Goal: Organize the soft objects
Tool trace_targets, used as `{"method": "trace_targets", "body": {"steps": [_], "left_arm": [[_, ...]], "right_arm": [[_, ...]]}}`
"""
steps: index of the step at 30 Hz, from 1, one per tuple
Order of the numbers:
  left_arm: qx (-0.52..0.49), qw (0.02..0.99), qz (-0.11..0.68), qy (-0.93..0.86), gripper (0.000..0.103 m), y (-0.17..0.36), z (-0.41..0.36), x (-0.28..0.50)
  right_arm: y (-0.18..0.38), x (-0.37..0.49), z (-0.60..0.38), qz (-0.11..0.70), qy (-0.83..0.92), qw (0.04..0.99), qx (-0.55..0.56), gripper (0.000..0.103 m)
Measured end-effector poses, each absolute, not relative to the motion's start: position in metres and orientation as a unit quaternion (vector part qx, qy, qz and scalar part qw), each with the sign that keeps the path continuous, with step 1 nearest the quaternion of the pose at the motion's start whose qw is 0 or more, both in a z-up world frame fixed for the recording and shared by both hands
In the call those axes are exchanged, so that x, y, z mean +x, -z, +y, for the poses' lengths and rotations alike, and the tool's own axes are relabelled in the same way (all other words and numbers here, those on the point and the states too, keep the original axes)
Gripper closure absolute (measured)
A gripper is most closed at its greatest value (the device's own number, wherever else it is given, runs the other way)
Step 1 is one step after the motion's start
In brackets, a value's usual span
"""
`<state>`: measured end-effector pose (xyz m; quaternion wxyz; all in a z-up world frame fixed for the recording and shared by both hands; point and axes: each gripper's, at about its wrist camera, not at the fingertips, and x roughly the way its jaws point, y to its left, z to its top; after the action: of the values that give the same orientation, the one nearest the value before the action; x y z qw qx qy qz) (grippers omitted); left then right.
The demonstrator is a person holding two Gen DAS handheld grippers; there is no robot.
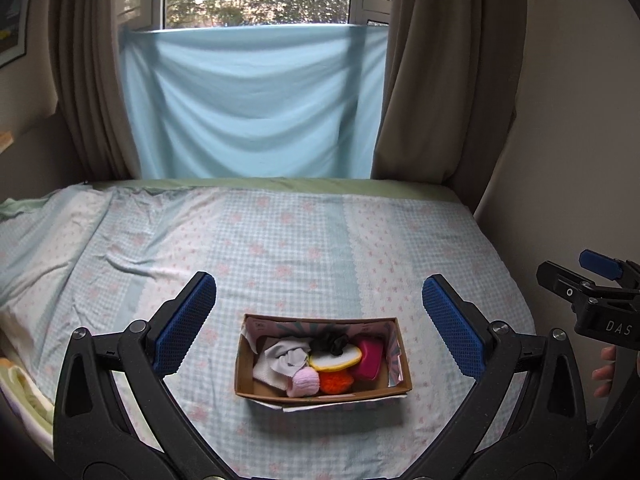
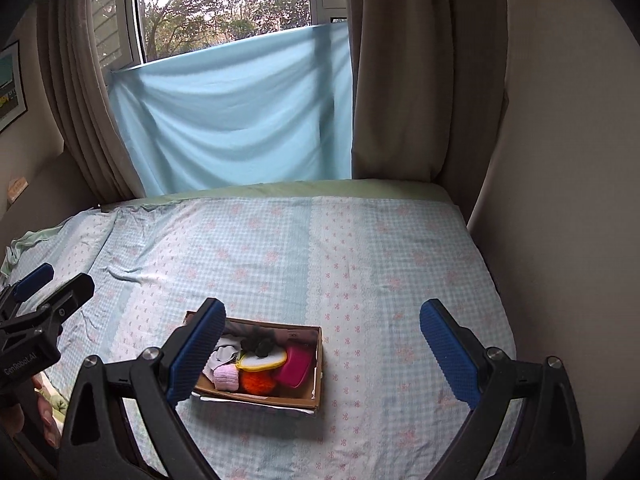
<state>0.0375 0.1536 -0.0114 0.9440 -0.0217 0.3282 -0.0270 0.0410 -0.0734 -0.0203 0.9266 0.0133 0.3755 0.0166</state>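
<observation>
Your left gripper (image 1: 319,325) hangs above the bed (image 1: 280,240) with its blue pads (image 1: 185,324) spread wide and nothing between them — the cardboard box (image 1: 320,394) sits framed in the gap, lower down on the checked sheet. Your right gripper (image 2: 320,350) is held the same way, jaws wide and empty, but set off to the right of the box (image 2: 312,400), so that its left pad (image 2: 196,354) covers the box's near-left corner in the right wrist view.

Each tool shows at the edge of the other's camera. In the left wrist view the right gripper's black body carries the letters "DAS", with your fingers (image 1: 606,372) curled round the handle below it. In the right wrist view the left gripper's (image 2: 34,280) body reads "GenRobot.AI", though the print is small and slanted, and your hand (image 2: 24,412) shows beneath it.

The soft objects lie packed together in the box: a white cloth (image 1: 282,360), a black scrunchie (image 1: 334,342), a yellow-rimmed white piece (image 1: 334,358), a magenta pouch (image 1: 370,358), a pink knitted roll (image 1: 304,382) and an orange pom-pom (image 1: 336,382). The box's inner lining has a printed pattern, too small to read.
</observation>
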Motion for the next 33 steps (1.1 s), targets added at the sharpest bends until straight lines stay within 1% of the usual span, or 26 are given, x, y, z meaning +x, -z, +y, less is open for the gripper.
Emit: {"method": "trace_targets", "body": {"steps": [9, 33], "left_arm": [[-0.011, 0.952, 0.305, 0.028, 0.0, 0.004, 0.141, 0.013], [0.0, 0.955, 0.294, 0.03, 0.0, 0.001, 0.133, 0.011]], "right_arm": [[0.012, 0.021, -0.085, 0.348, 0.0, 0.937, 0.011, 0.006], [0.005, 0.016, -0.088, 0.332, 0.005, 0.943, 0.014, 0.006]]}}
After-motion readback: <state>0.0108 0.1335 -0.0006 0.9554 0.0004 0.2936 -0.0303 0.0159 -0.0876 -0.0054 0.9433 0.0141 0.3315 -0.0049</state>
